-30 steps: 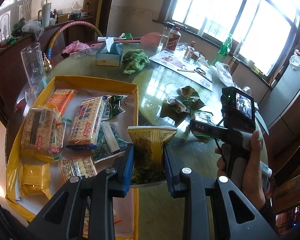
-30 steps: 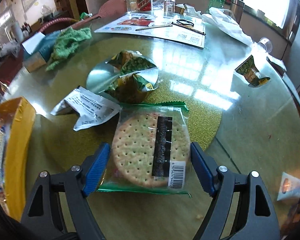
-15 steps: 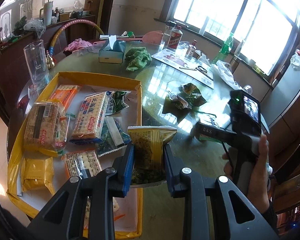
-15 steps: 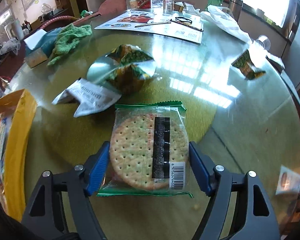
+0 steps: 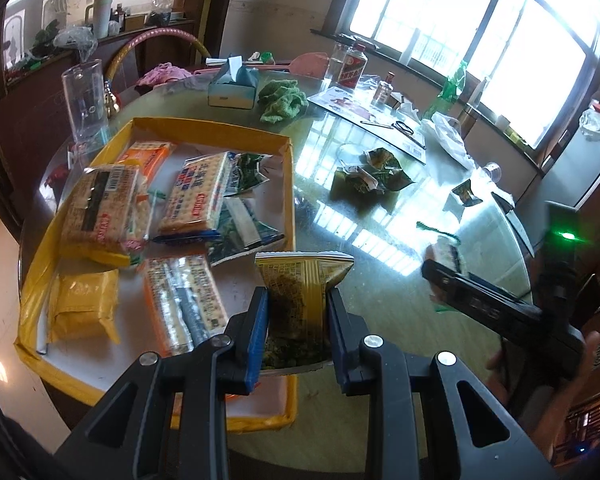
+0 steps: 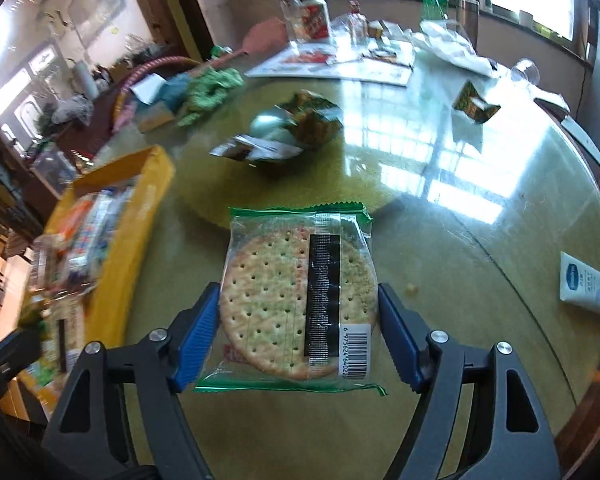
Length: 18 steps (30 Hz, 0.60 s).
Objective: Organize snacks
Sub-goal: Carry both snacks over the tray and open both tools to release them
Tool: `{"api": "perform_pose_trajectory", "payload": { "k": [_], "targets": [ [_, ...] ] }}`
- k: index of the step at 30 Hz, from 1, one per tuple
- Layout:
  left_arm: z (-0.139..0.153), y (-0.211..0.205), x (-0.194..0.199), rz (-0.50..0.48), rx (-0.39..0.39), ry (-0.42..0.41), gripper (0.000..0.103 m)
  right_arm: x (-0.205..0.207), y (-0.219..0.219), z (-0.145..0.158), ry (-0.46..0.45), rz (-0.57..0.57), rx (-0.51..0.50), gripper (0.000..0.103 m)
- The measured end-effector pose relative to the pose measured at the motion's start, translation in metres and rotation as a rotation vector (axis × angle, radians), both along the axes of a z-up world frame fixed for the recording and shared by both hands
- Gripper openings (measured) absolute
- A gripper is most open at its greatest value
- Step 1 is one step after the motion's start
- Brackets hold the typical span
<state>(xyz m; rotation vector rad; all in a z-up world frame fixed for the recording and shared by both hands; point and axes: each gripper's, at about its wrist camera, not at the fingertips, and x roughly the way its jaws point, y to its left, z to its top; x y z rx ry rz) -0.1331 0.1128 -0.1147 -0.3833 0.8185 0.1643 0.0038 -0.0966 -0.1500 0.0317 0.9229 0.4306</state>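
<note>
My left gripper (image 5: 298, 312) is shut on a yellow snack packet (image 5: 300, 300), held above the right wall of the yellow tray (image 5: 208, 128). The tray holds several cracker packs and snack bags. My right gripper (image 6: 298, 332) is shut on a clear green-edged cracker packet (image 6: 296, 292), lifted off the glass table (image 6: 460, 240). The right gripper also shows in the left wrist view (image 5: 444, 276), to the right of the tray. The tray's yellow wall shows in the right wrist view (image 6: 140, 208), to the left.
Opened green snack wrappers (image 5: 370, 172) lie mid-table, a small packet (image 6: 474, 106) farther right. A white tube (image 6: 584, 286) lies at the table's right edge. A tall glass (image 5: 85, 98), tissue box (image 5: 232, 88), green cloth (image 5: 282, 100) and bottles (image 5: 350, 66) stand behind.
My right gripper has closed on the cracker packet, lifted it off the table and swung left toward the tray. My left gripper still holds the yellow packet and has shifted slightly.
</note>
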Motion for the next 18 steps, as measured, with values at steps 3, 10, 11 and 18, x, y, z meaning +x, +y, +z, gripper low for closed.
{"api": "perform_pose_trajectory", "payload": {
  "k": [3,10,11,18],
  "targets": [
    [0.009,0.014,-0.007,0.023,-0.006,-0.017,0.028,-0.019,0.008,0.024,-0.046,0.053,0.035,0.076],
    [0.043,0.062,-0.012,0.067,0.018,-0.057,0.028,-0.043,0.05,0.071,-0.123,0.186,0.078,0.076],
    [0.045,0.069,-0.011,0.071,0.018,-0.059,0.028,-0.044,0.058,0.075,-0.132,0.201,0.077,0.076],
    [0.054,0.116,0.006,0.105,0.029,-0.051,0.028,-0.031,0.111,0.075,-0.126,0.255,0.055,0.076]
  ]
}}
